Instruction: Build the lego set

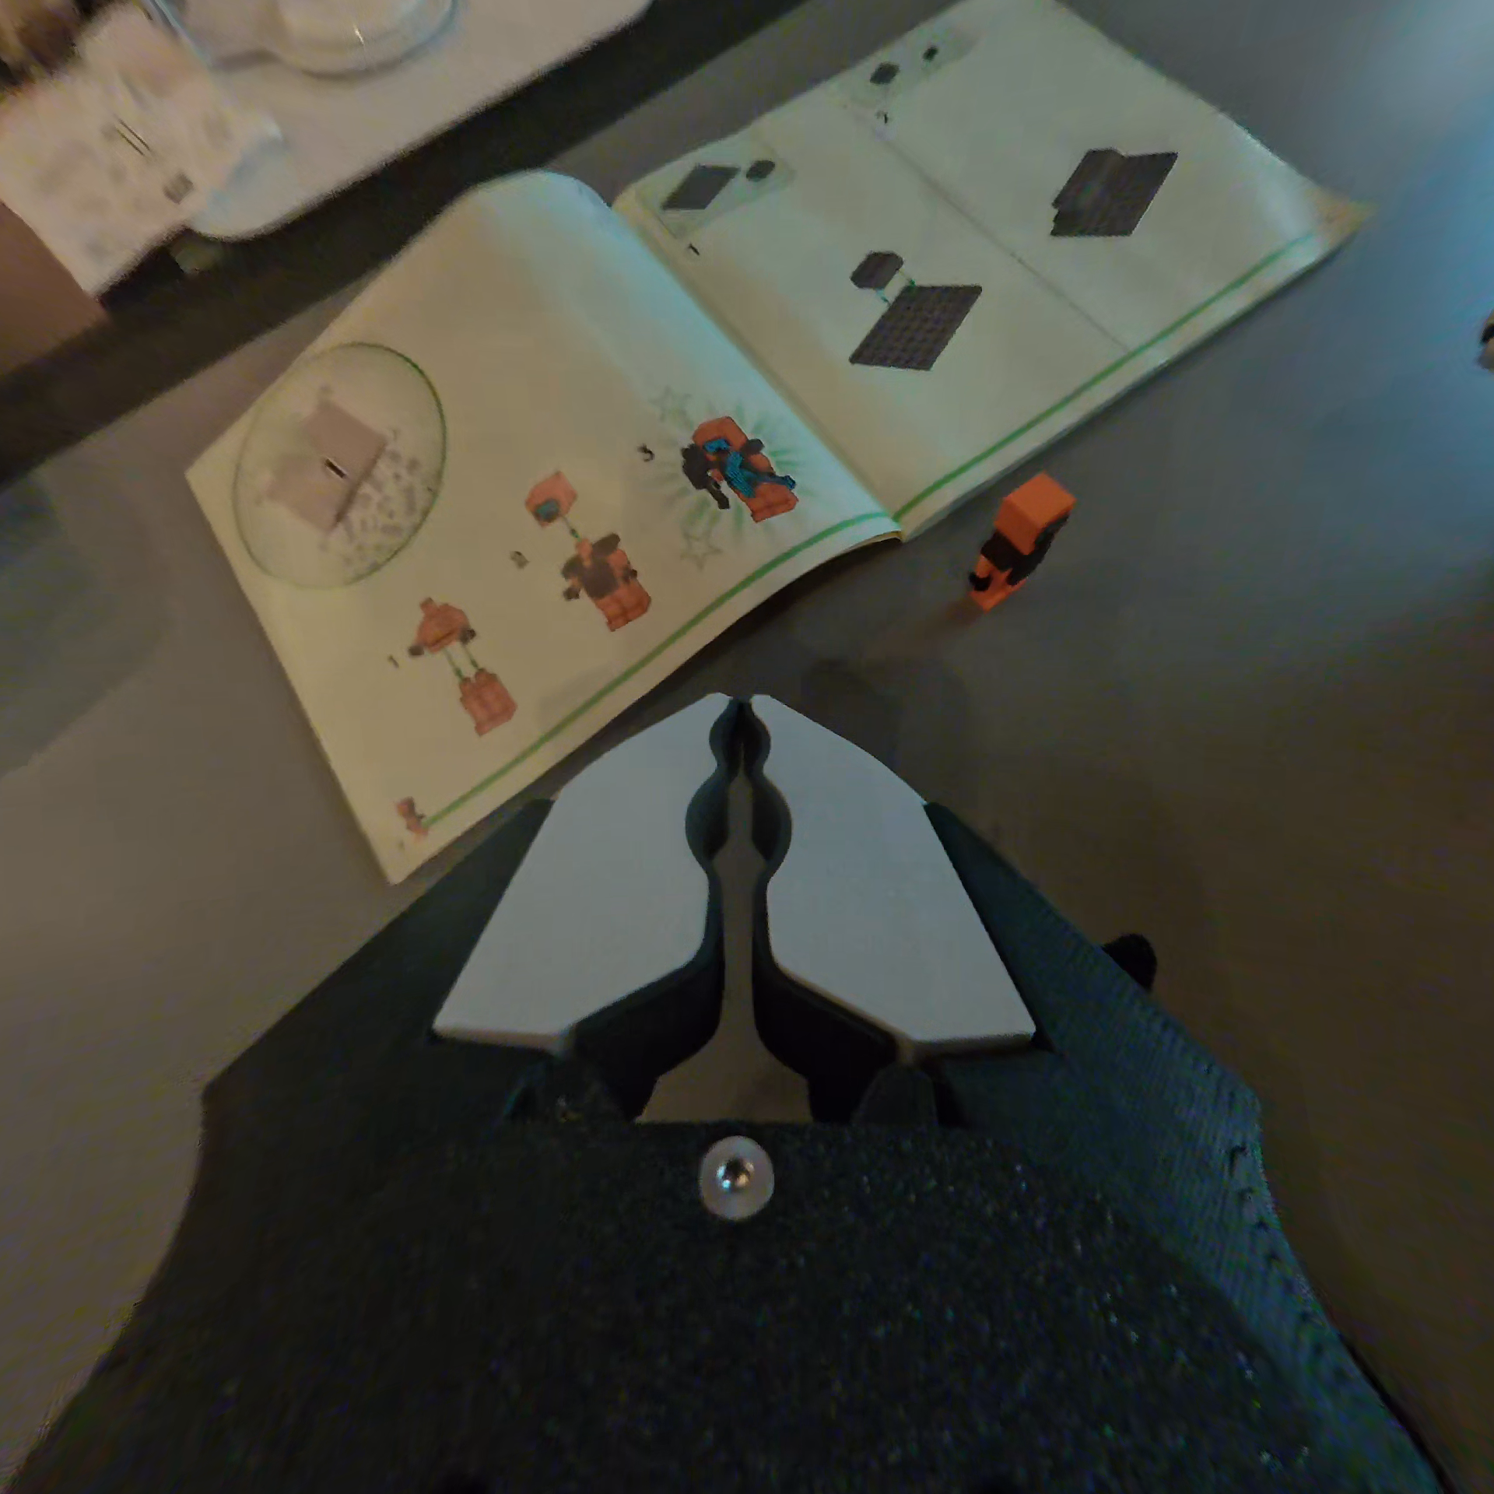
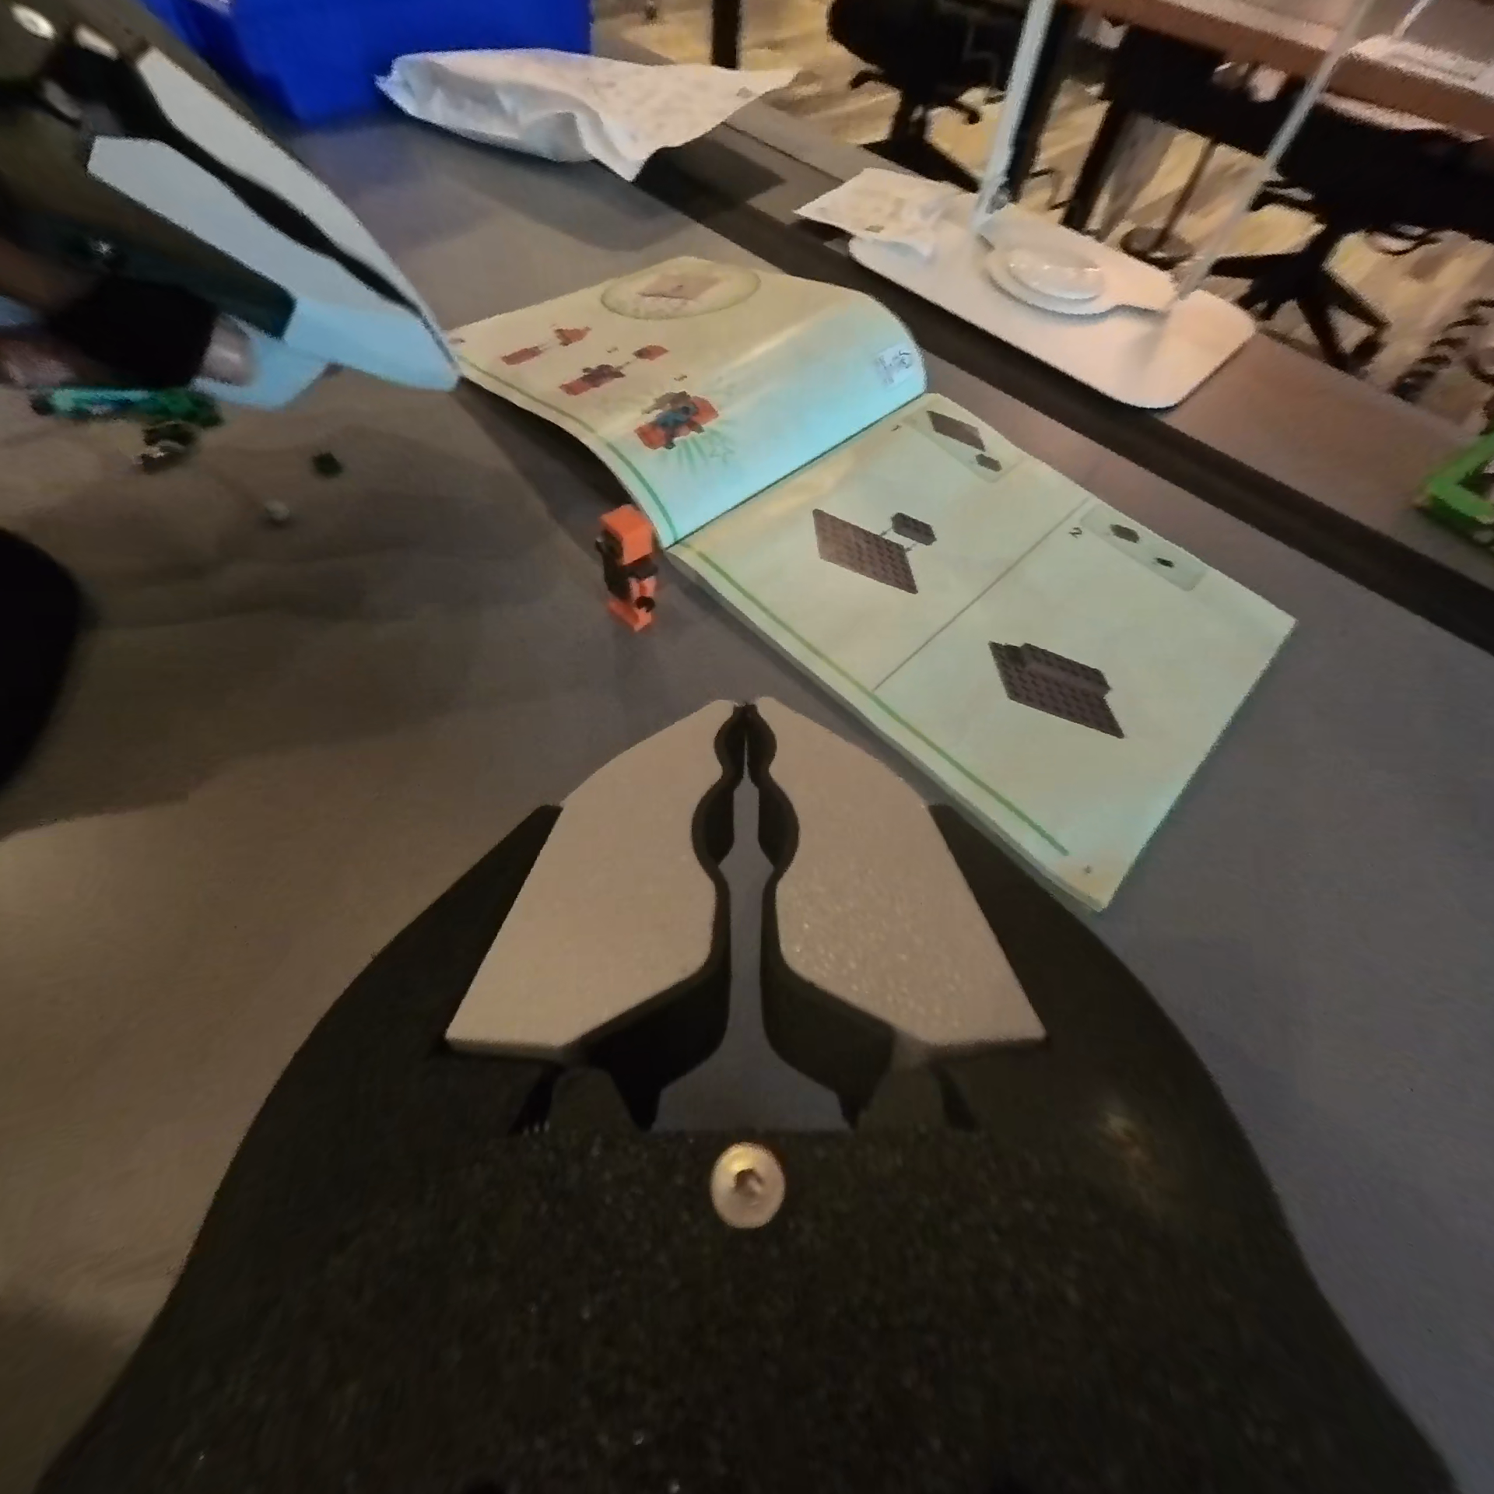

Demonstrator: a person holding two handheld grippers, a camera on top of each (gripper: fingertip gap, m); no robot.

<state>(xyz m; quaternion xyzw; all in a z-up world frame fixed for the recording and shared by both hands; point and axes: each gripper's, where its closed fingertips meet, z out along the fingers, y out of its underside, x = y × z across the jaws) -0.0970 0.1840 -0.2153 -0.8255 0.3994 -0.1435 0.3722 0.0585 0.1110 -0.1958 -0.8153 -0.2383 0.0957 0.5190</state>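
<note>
A small orange and black lego figure (image 1: 1020, 540) stands upright on the grey table beside the near edge of an open instruction booklet (image 1: 728, 420). It also shows in the right wrist view (image 2: 629, 576), next to the booklet (image 2: 889, 566). My left gripper (image 1: 744, 705) is shut and empty, over the table just in front of the booklet, left of the figure. My right gripper (image 2: 745, 710) is shut and empty, a short way in front of the figure. The left gripper also shows at the upper left of the right wrist view (image 2: 388, 356).
Several small loose lego pieces (image 2: 174, 441) lie at the left. A white tray (image 2: 1132, 339) with a dish stands beyond the booklet, past a dark gap. A white crumpled bag (image 2: 582, 105) and a blue box (image 2: 364, 40) lie at the back. A green piece (image 2: 1463, 493) is at the right edge. The left gripper's tips are roughly 20 cm from the right gripper's. To reach the green piece (image 2: 1463, 493) in a straight line is about 40 cm for my right fingers, about 45 cm for my left.
</note>
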